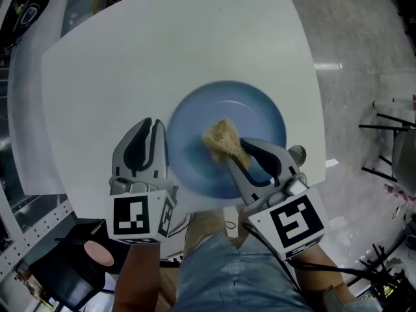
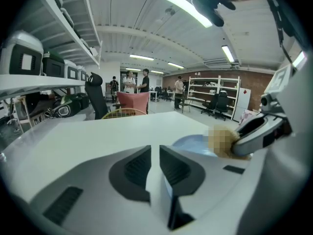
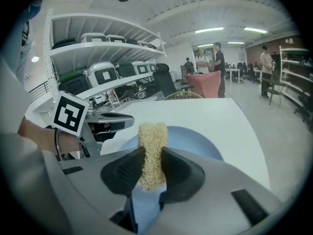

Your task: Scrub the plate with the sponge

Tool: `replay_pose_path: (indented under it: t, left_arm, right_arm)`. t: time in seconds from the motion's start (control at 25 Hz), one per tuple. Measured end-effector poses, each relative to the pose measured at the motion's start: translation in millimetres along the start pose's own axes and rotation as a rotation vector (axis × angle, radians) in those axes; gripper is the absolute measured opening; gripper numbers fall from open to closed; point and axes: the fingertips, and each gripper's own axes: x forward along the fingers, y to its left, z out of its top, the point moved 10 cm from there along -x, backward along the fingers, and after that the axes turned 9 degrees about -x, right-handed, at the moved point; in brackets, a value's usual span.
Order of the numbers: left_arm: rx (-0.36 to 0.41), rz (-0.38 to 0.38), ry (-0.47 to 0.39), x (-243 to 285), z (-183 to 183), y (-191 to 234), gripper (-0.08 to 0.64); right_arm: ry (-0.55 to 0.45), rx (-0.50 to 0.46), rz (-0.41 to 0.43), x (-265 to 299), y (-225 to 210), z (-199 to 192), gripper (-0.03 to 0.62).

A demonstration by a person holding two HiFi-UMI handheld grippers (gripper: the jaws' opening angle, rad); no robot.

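Nearest to me, my right gripper (image 3: 152, 163) is clamped on the sponge (image 3: 152, 136). In the right gripper view its two dark pads pinch the lower part of the coarse tan block, which stands upright between them and pokes up above the jaws. In the head view this gripper comes in from the lower right of the frame and holds the sponge over the middle of the blue plate (image 1: 260, 116). I cannot tell whether the sponge presses on the plate or hangs just above it.

My left gripper (image 1: 153, 127) sits at the lower left of the head view, just beside the plate's left rim. In the left gripper view its jaws are drawn together to a thin slit with nothing between them. I cannot tell whether its tips touch the rim.

The plate lies flat on the white tabletop (image 1: 130, 64), near the middle of the head view and close to the tabletop's near edge.

Past the far edge, the left gripper view shows a curved yellow wire frame (image 2: 123, 112), with a pink armchair (image 2: 133, 101) and a black office chair (image 2: 98, 94) behind it. Several people (image 2: 137, 81) stand further back. Wall shelves (image 3: 102, 75) at the upper left of the right gripper view carry grey-and-white cases, and open shelving (image 2: 210, 92) stands at the right of the left gripper view.
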Motion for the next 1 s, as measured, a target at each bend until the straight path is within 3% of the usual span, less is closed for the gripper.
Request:
replay_pose_path:
  t: [0.12,0.32,0.48,0.6,0.8,1.0]
  left_arm:
    - [0.000,0.027,-0.056,-24.2,16.0,-10.0,0.016]
    - [0.007,0.067,-0.180,-75.9,49.0,-38.0,0.014]
    - [-0.013,0.144,-0.280,-118.5,66.4,-59.1,0.014]
    - [0.023,0.169,-0.344,-146.4,79.1,-79.3,0.014]
    - [0.061,0.187,-0.398,-178.0,96.9,-105.4,0.014]
    - [0.052,0.190,-0.443,-190.6,110.3,-118.9,0.014]
  right_arm:
    - [-0.043,-0.024,-0.018,-13.9,-1.7,10.3,0.107]
    - [-0.155,-0.121,-0.045,-52.5,1.6,39.1,0.110]
    - [-0.296,-0.213,-0.079,-82.7,5.9,69.4,0.110]
    - [-0.391,-0.255,-0.109,-110.8,9.0,85.2,0.110]
    - [-0.481,-0.310,-0.130,-146.0,20.8,100.5,0.110]
    - [-0.540,-0.342,-0.143,-159.5,25.4,107.1,0.106]
